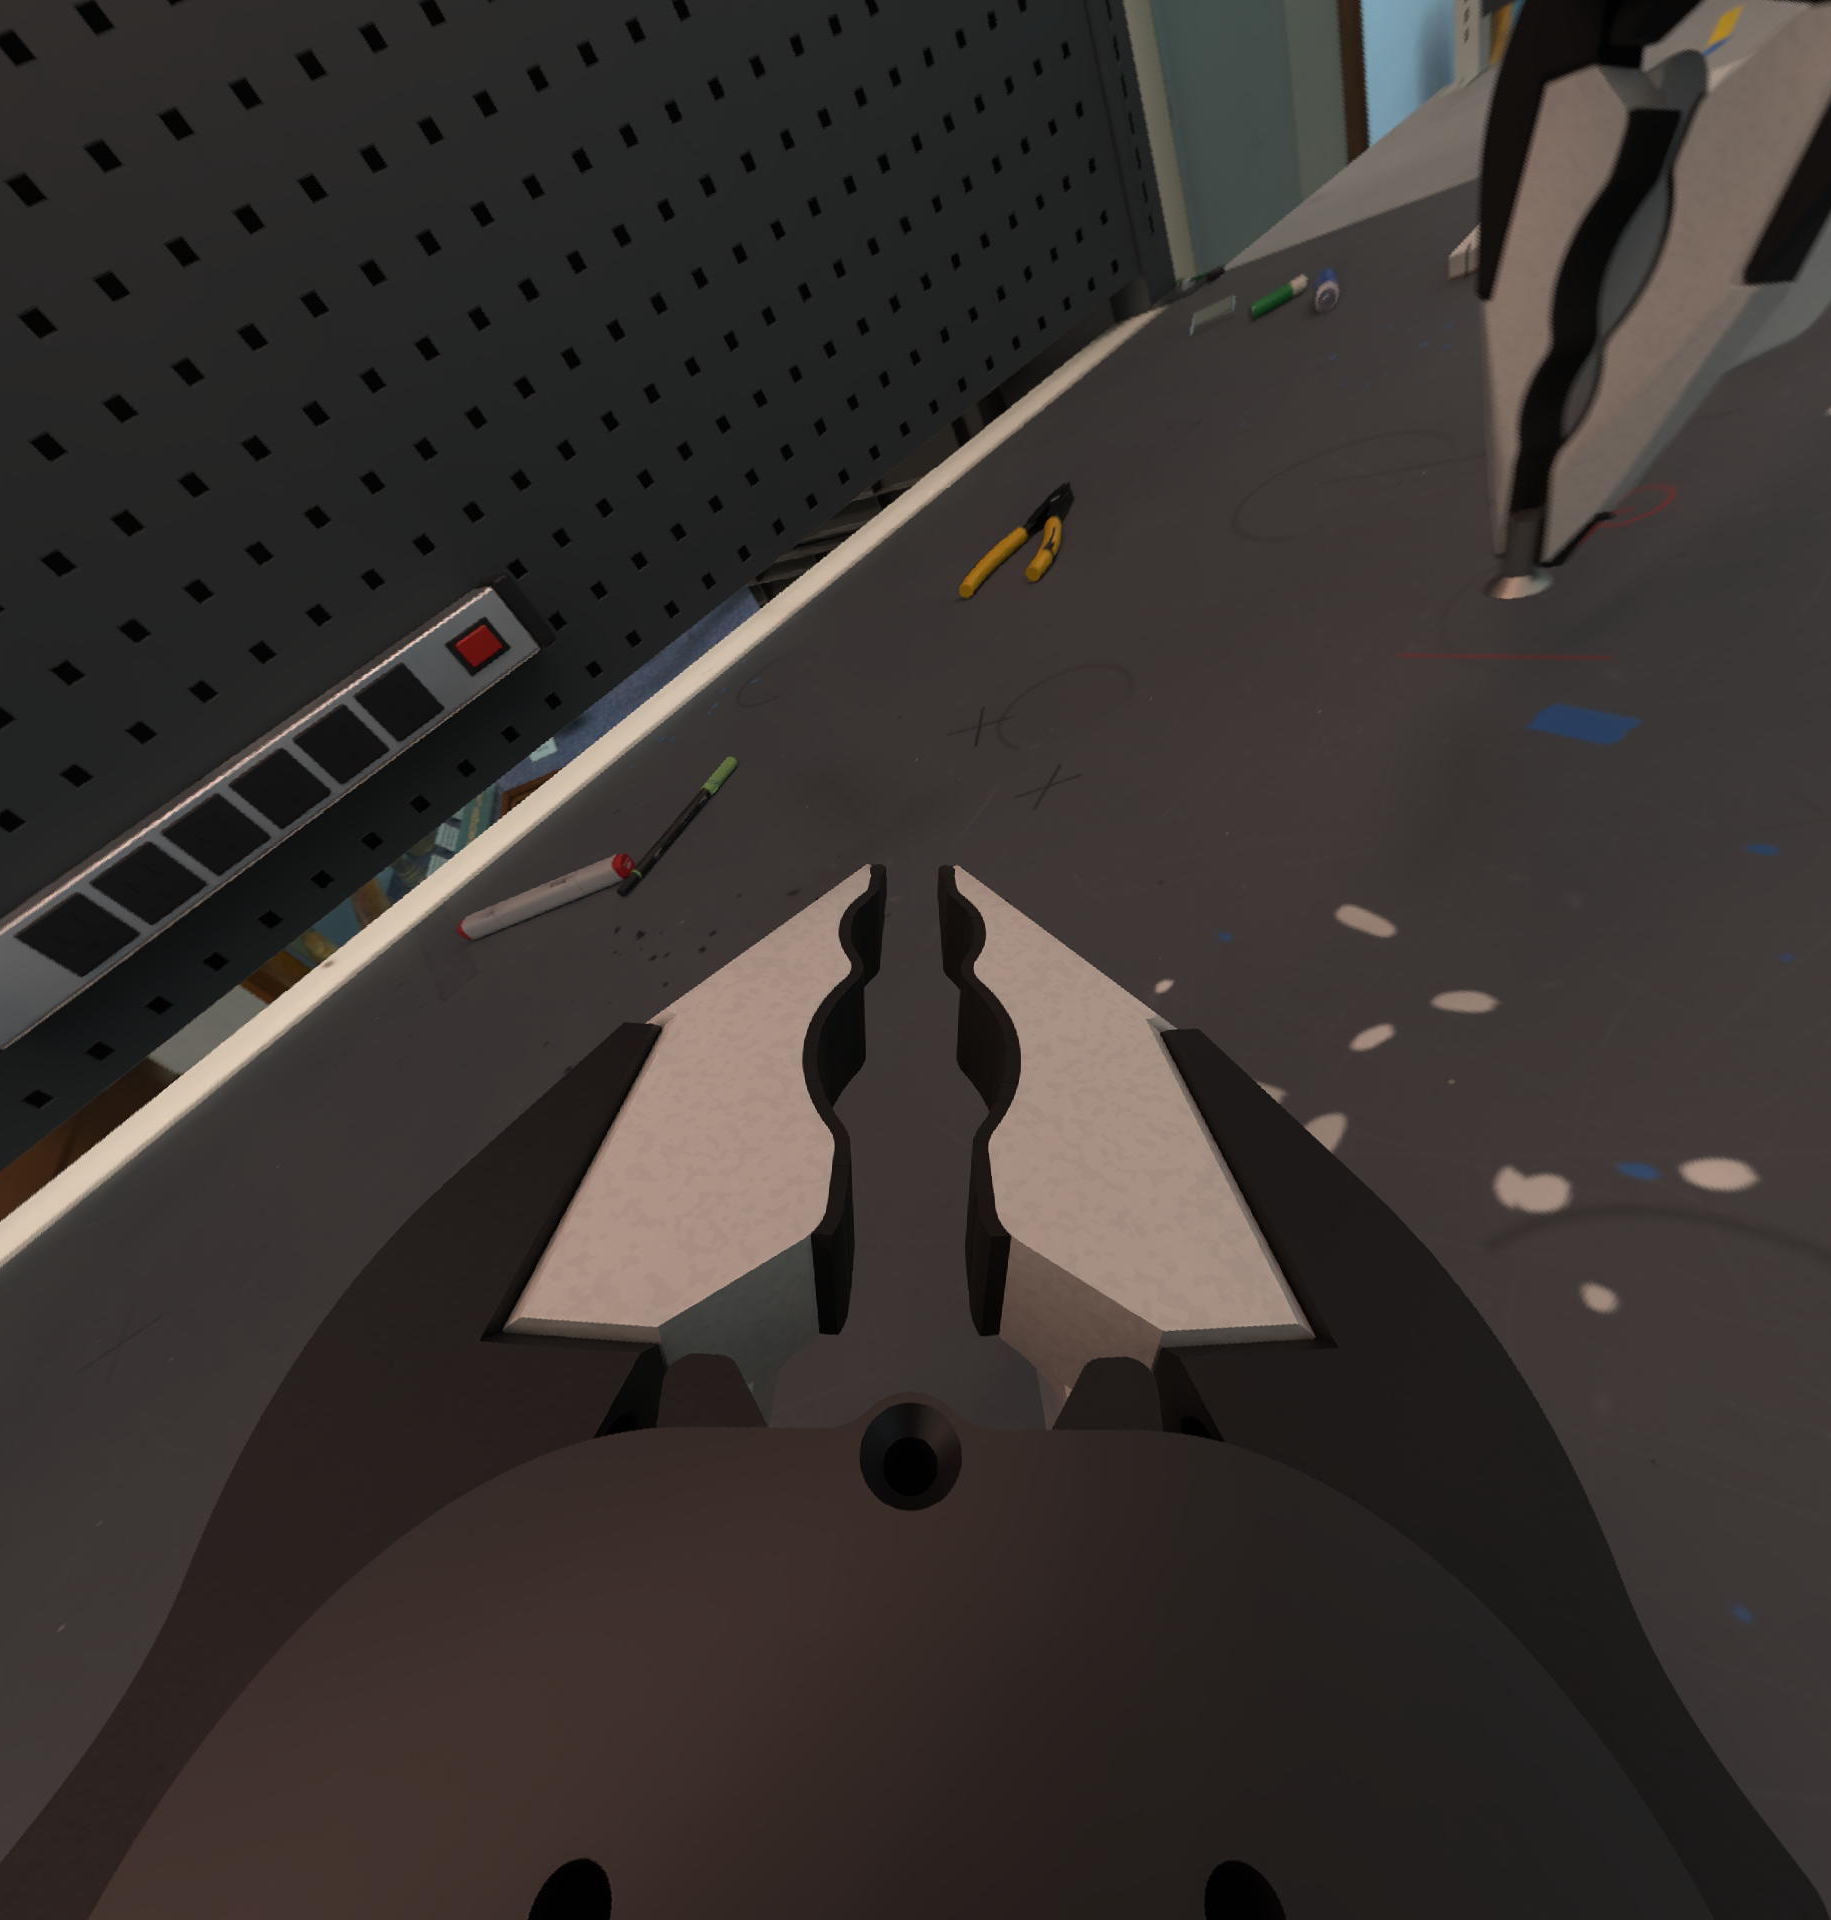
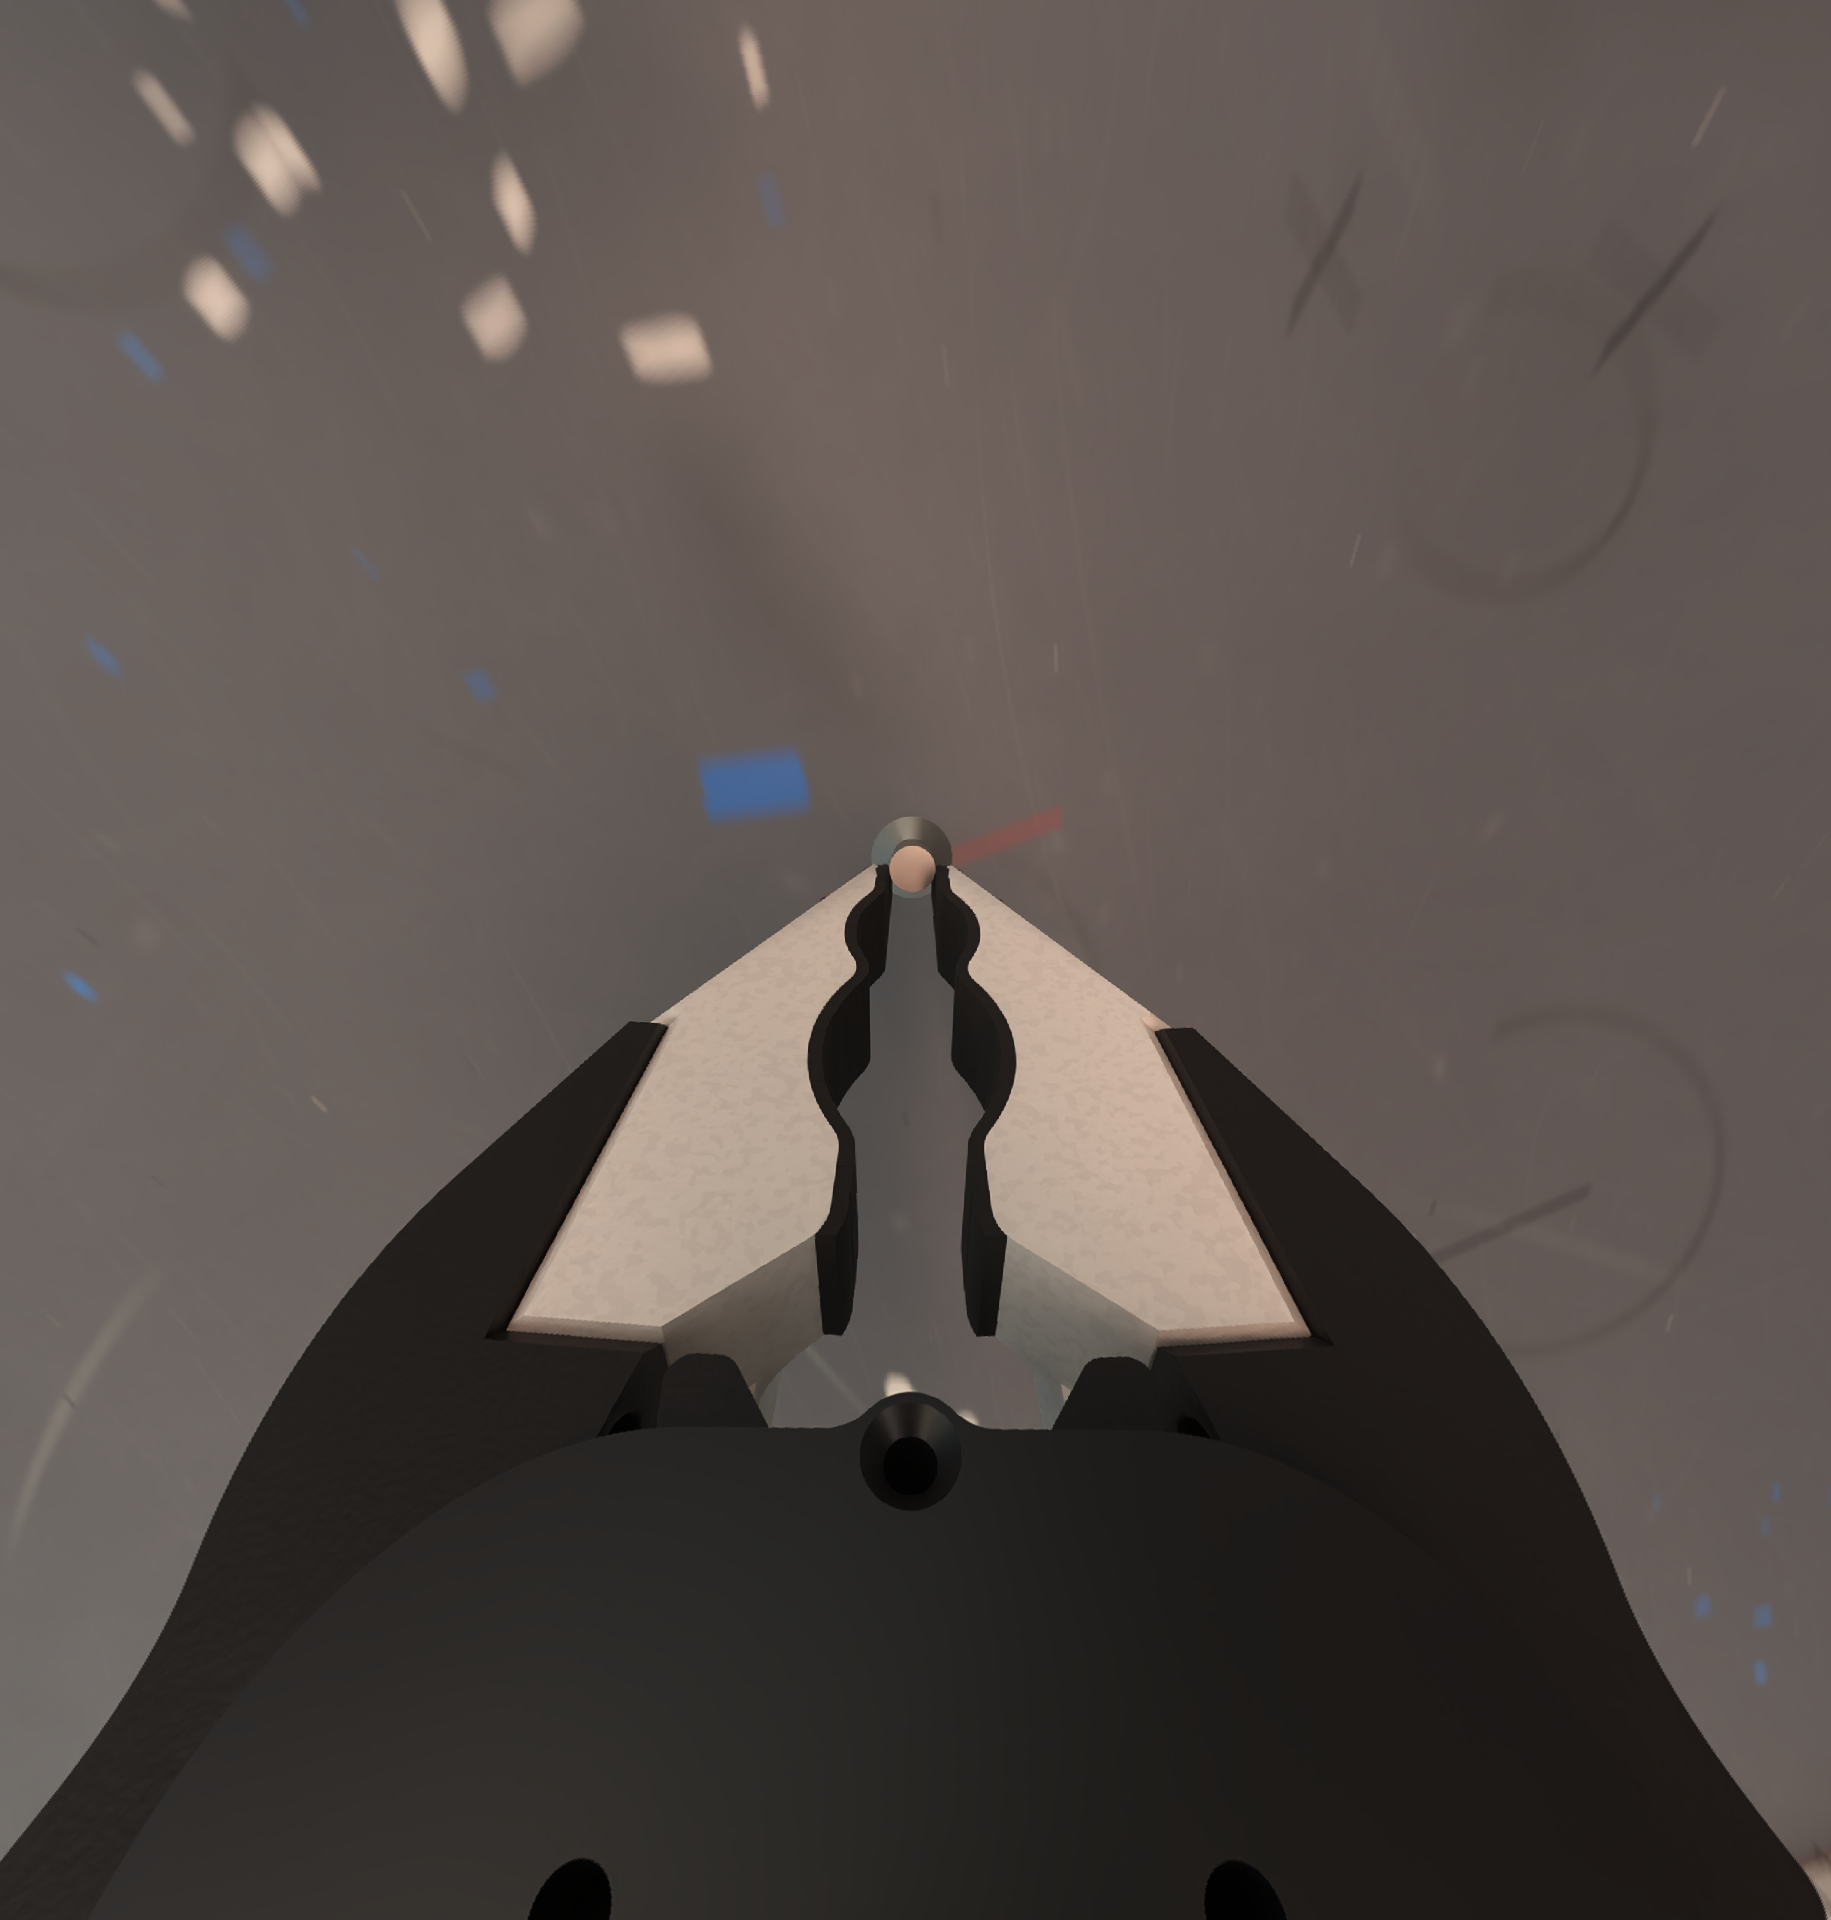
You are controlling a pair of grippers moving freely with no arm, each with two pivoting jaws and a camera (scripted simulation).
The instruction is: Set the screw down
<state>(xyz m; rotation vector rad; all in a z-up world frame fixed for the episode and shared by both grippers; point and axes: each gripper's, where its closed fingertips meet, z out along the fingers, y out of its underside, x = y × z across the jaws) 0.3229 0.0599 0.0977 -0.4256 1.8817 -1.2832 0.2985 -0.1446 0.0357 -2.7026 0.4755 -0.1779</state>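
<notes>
The screw (image 2: 911, 864) is small and metal, and I see it end-on between my right gripper's fingertips. My right gripper (image 2: 911, 875) is shut on it and points straight down at the grey table (image 2: 1202, 623). In the left wrist view the right gripper (image 1: 1529, 540) stands upright at the upper right. It holds the screw (image 1: 1522, 582) head-down, with the head at or just above the tabletop (image 1: 1202, 935). My left gripper (image 1: 912, 883) hovers low over the table, its jaws a narrow gap apart and empty, well short of the screw.
Yellow-handled pliers (image 1: 1015, 545), a white marker with a red cap (image 1: 542, 899) and a black pen with a green cap (image 1: 682, 821) lie near the table's back edge (image 1: 682, 681). A pegboard (image 1: 475, 312) with a power strip (image 1: 246, 800) stands behind. A blue patch (image 1: 1581, 722) lies near the screw.
</notes>
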